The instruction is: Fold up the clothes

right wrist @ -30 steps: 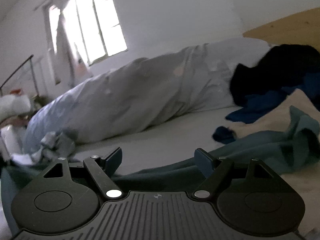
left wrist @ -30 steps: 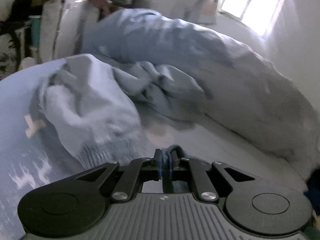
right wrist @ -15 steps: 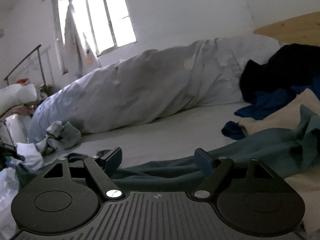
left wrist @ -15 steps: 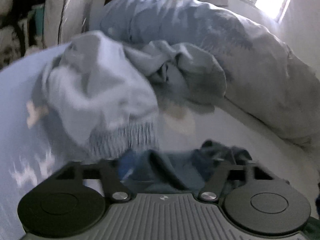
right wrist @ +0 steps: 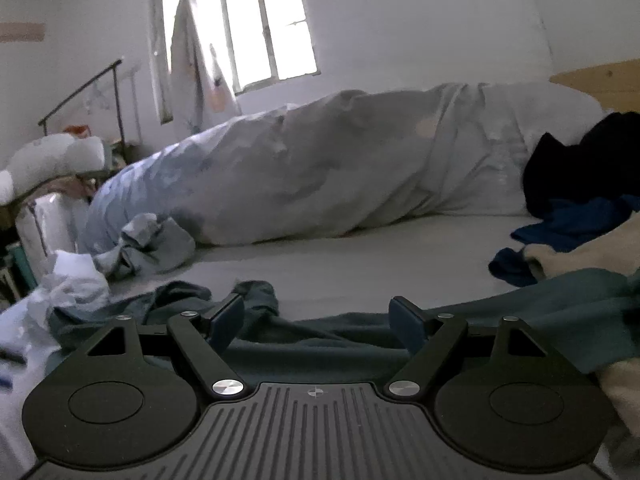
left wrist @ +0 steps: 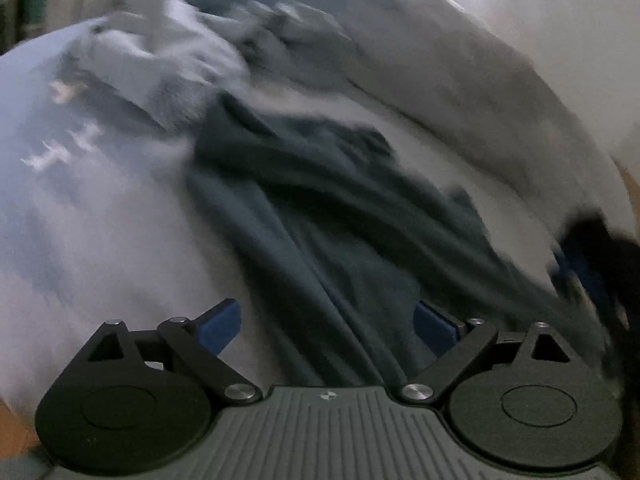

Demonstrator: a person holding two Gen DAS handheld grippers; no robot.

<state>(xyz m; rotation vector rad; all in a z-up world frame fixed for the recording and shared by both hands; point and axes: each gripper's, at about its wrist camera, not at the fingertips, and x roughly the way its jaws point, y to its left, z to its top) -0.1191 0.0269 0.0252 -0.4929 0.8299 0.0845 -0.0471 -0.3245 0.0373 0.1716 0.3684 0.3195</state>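
Dark teal knit garment [left wrist: 320, 208] rumpled on white bed [right wrist: 360, 264], left tool [left wrist: 328, 324] opening over it, pads clear, right tool [right wrist: 316, 320] apart above it.

The whole left wrist view is smeared by motion: the teal garment [left wrist: 320, 216] shows only as streaked folds, and the pale clothes [left wrist: 160, 64] beyond it have no readable edges. At its right edge a dark heap [left wrist: 600, 256] is cut off and too blurred to identify. In the right wrist view the gripper body hides the garment's near part, and the picture's right edge cuts off the black clothes [right wrist: 592, 160] and beige cloth [right wrist: 580, 248].
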